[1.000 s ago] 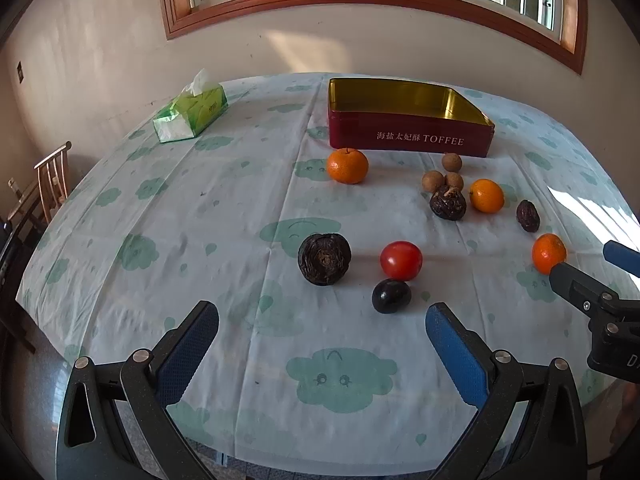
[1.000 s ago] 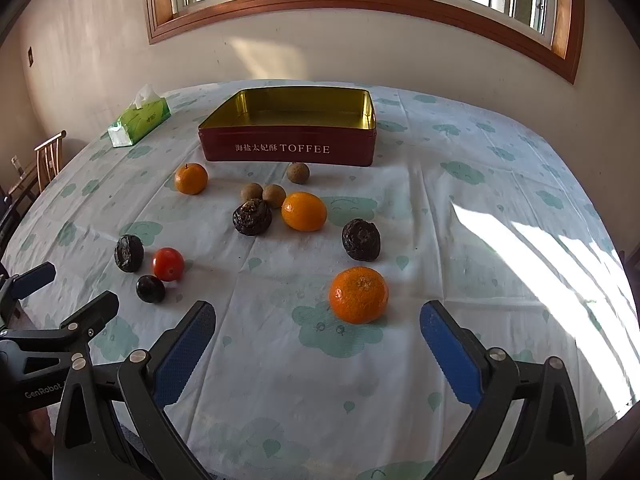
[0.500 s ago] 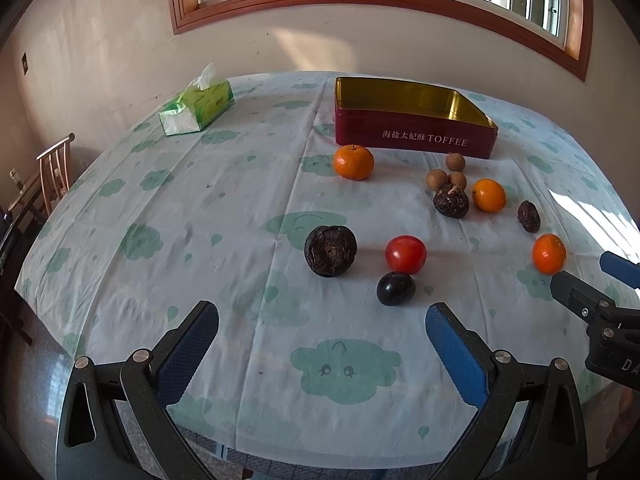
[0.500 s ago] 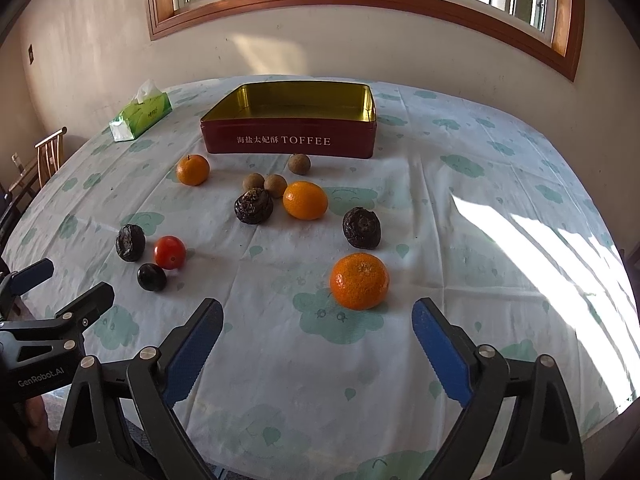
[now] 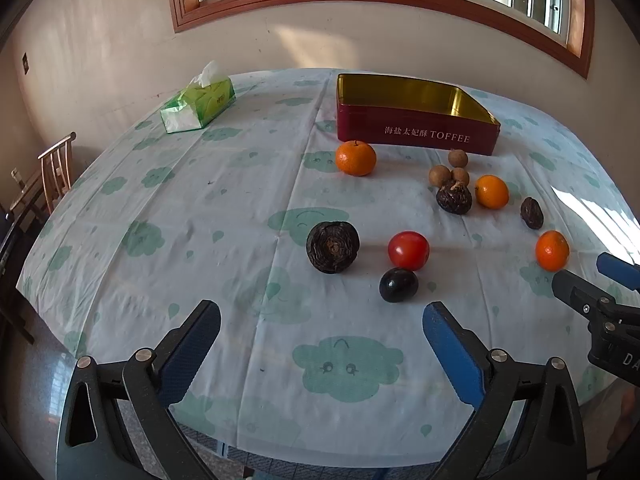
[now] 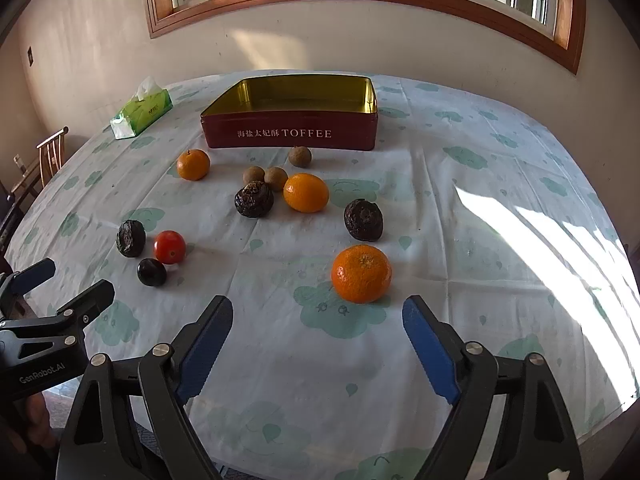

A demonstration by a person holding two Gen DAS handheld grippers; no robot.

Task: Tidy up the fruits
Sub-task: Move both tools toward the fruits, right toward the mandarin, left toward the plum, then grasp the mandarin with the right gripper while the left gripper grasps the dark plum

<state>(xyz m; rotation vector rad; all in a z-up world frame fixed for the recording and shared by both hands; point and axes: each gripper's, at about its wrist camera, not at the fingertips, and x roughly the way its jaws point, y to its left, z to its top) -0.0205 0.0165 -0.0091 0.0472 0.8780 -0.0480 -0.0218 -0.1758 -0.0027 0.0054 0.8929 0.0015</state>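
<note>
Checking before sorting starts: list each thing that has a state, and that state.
toffee tin: lidless, nothing inside that shows.
tissue box: open, a tissue sticking up.
left hand-held gripper: open, nothing between its fingers.
right hand-held gripper: open, jaws just been closing, nothing between them.
nearest orange: loose on the tablecloth, ungripped.
tomato: loose, ungripped.

Right gripper (image 5: 592, 280) cut off at left view's right edge. Chair (image 5: 56, 168) half lost beyond table's (image 5: 200, 220) left edge.
</note>
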